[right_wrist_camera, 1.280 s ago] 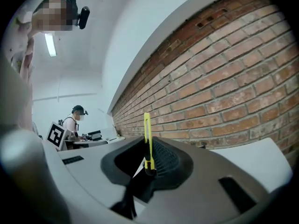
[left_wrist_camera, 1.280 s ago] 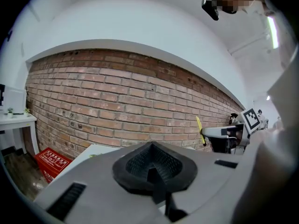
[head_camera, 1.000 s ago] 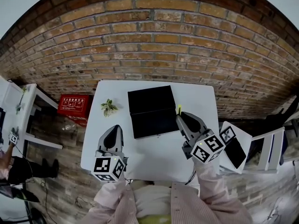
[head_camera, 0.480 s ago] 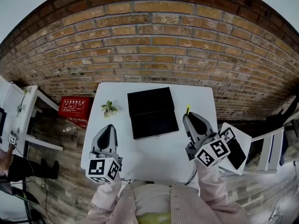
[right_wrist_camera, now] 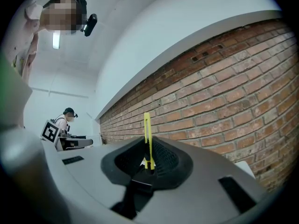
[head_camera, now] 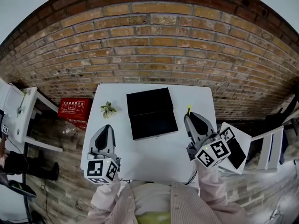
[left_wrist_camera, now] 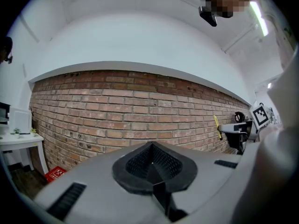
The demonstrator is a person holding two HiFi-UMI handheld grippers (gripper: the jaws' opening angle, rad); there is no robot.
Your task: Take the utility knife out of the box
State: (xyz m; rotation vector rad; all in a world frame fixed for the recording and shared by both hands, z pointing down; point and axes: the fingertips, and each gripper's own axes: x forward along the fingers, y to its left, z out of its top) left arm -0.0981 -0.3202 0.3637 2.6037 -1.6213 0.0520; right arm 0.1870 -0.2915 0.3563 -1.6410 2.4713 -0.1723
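The brick wall [head_camera: 154, 45] filled the background behind everything. In front of it stood the white worktop [head_camera: 154, 157]. On its middle, toward the wall, lay the black box [head_camera: 152, 113], opened flat into two dark halves. A red box [head_camera: 74, 108] lay on the floor to the left of the worktop.

The left tool [head_camera: 106, 127] hung over the left front part of the worktop, well apart from the black box. In the left gripper view its jaws [left_wrist_camera: 153, 164] were pressed together with nothing between them. The right tool [head_camera: 188, 116] hung over the right side of the worktop, just beside the box but not touching it. Its jaws stood narrow, clamped on the utility knife [head_camera: 188, 109].

A small plant [head_camera: 109, 108] stood on the worktop to the left of the box.

The utility knife was out of the box, in the air at the tip of the right tool. In the right gripper view the thin yellow knife [right_wrist_camera: 147, 141] had its long axis almost upright. Its lower end sat between the pads and its free end pointed up.
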